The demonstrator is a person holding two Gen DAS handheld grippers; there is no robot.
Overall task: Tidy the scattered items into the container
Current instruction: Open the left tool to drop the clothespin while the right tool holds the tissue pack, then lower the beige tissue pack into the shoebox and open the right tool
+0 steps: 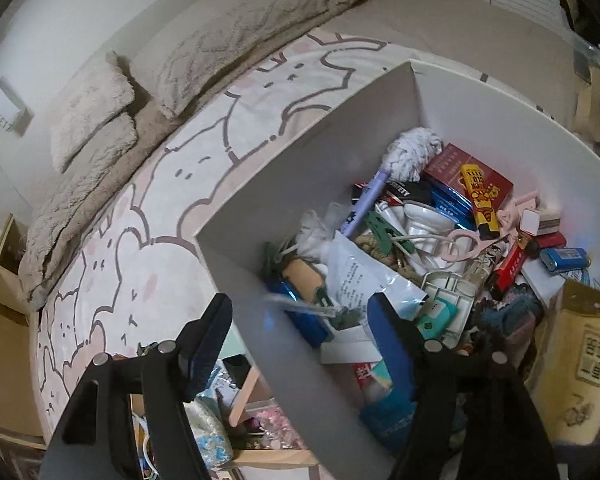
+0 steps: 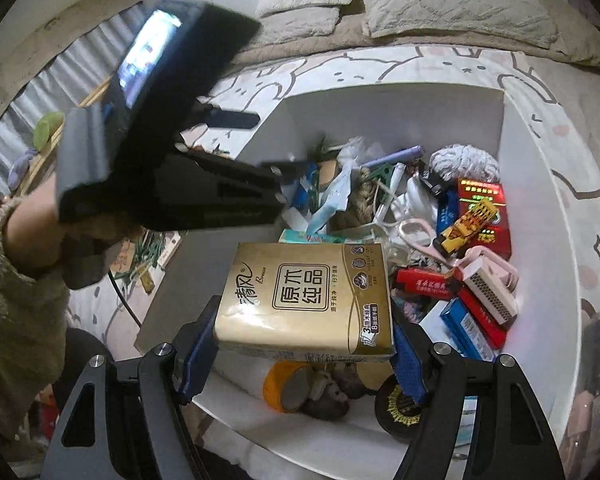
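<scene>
A white box [image 1: 300, 152] [image 2: 536, 208] stands on the bed and holds several small items. My right gripper [image 2: 300, 320] is shut on a gold tissue pack [image 2: 312, 296] and holds it above the near part of the box; the pack also shows at the right edge of the left wrist view [image 1: 576, 360]. My left gripper [image 1: 300, 320] is open and empty, straddling the box's near left wall, one finger inside and one outside. In the right wrist view the left gripper [image 2: 256, 144] hangs over the box's left wall.
In the box lie a red carton [image 1: 468, 176], a yellow toy [image 2: 468, 224], pink scissors [image 2: 420, 236], a grey duster [image 1: 416, 148], tape rolls [image 2: 288, 388] and lighters. Pillows [image 2: 452, 4] lie at the bed's head. A wooden shelf [image 1: 256, 420] with clutter stands beside the bed.
</scene>
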